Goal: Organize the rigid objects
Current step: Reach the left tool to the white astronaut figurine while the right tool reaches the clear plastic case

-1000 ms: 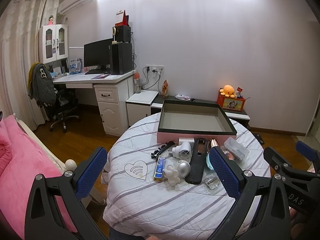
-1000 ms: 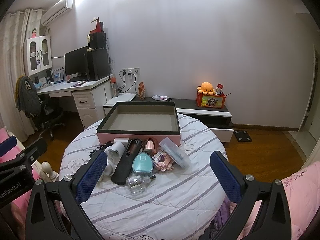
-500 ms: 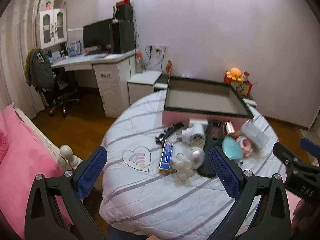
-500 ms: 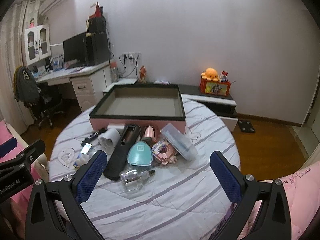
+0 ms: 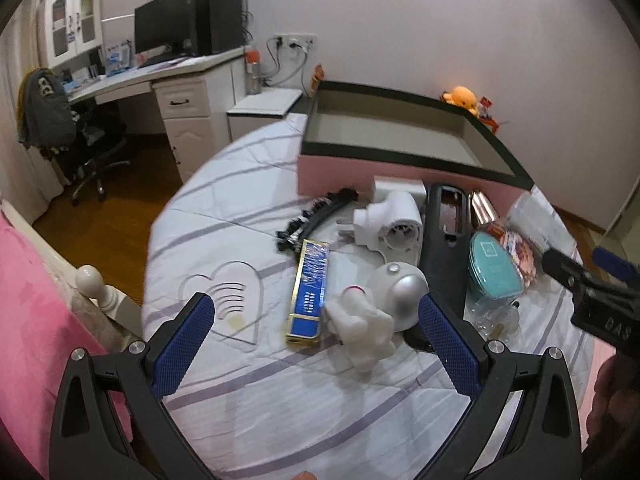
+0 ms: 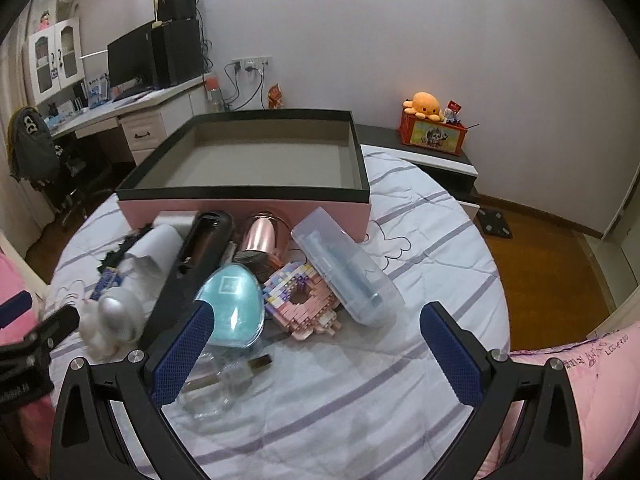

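A pink box with a black rim [image 5: 404,151] [image 6: 248,191] stands empty at the far side of the round table. Before it lies a heap: a white astronaut figure [image 5: 364,326] [image 6: 105,320], a blue and gold flat pack [image 5: 310,292], a white plug-shaped device [image 5: 394,224], a long black case [image 5: 446,240] [image 6: 192,264], a teal egg-shaped case [image 5: 494,270] [image 6: 232,304], a pink brick model [image 6: 304,300], a clear plastic case [image 6: 344,268], a rose-gold cylinder [image 6: 262,240] and a glass bottle [image 6: 216,380]. My left gripper [image 5: 316,338] is open above the astronaut and pack. My right gripper [image 6: 316,346] is open near the brick model.
The table wears a white cloth with purple stripes [image 5: 280,392] [image 6: 420,240]. A pink bed [image 5: 28,320] lies to the left with a white bedpost [image 5: 94,280]. A white desk [image 5: 180,92], an office chair [image 5: 80,140] and a low cabinet with an orange plush [image 6: 426,106] line the wall.
Both grippers have come down and forward toward the heap, so the objects loom larger. Both stay open. Nothing on the table has shifted.
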